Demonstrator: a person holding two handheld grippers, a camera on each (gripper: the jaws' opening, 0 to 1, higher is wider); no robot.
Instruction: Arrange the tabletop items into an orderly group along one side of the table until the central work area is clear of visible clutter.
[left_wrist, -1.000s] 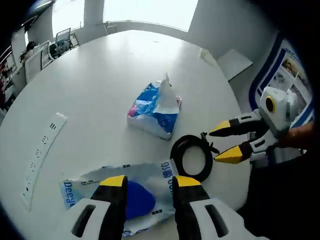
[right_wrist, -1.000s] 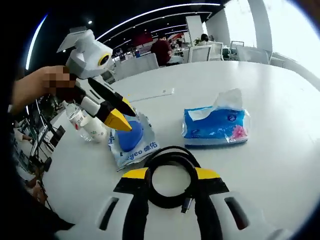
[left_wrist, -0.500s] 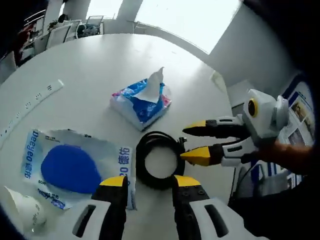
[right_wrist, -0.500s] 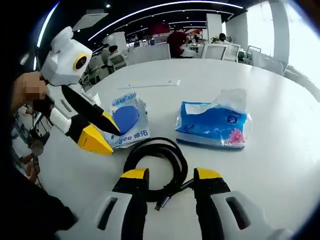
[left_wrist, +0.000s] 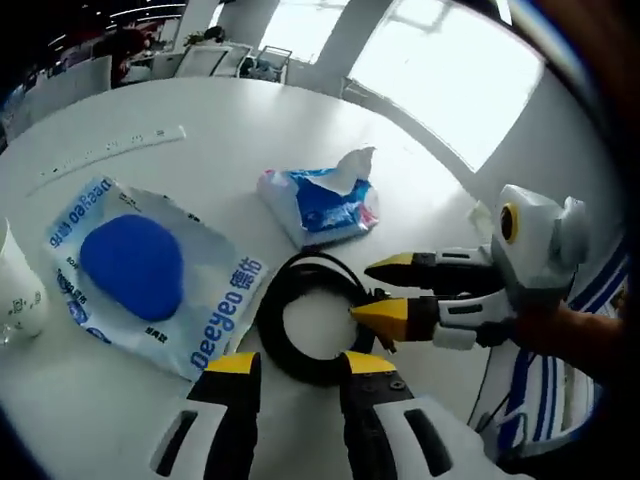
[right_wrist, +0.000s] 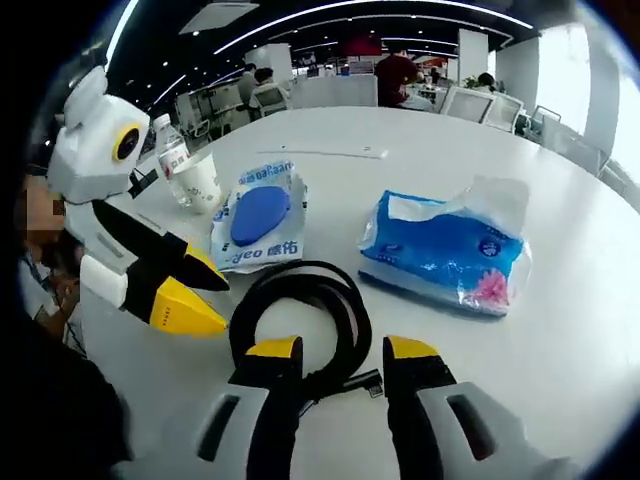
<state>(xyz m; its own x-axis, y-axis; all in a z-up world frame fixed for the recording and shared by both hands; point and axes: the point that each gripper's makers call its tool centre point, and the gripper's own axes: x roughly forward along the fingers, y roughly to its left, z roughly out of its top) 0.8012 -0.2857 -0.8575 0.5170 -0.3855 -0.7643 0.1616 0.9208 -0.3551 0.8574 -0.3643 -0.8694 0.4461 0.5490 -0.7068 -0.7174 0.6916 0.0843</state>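
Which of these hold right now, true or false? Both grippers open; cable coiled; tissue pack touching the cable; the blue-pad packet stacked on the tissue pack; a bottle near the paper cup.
1. Left gripper and right gripper are open: true.
2. The black cable lies coiled: true.
3. The tissue pack touches the cable: false; bare table separates them.
4. The blue-pad packet is stacked on the tissue pack: false; it lies flat on the table beside it.
5. A bottle stands by the paper cup: true.
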